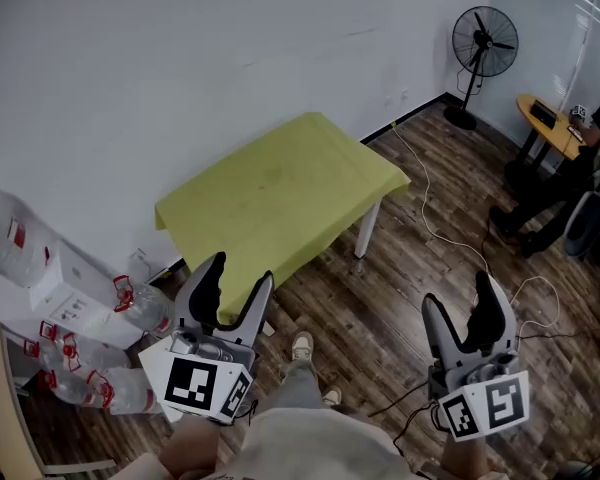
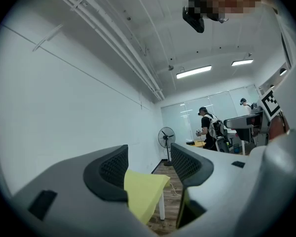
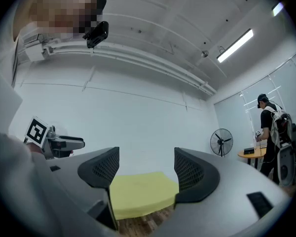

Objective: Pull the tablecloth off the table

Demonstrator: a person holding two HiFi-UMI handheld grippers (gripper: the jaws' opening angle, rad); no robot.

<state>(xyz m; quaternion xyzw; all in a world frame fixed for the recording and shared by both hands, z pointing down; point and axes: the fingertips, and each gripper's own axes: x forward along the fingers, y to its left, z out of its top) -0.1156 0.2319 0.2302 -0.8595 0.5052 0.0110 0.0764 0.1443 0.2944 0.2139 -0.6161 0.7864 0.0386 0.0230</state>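
Ahead, we see the tablecloth (image 1: 280, 193) draped over the table (image 1: 365, 230), long axis running near-left to far-right; our left gripper (image 1: 240, 274) is nearer its near edge than the right gripper (image 1: 458, 300), both spread, empty.

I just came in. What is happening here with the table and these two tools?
A person stands back from the table and holds a gripper in each hand. The left gripper and the right gripper both point towards it, jaws apart, with nothing between them. The yellow-green tablecloth lies spread over the table, and neither gripper touches it. Pulling it off has not begun yet.
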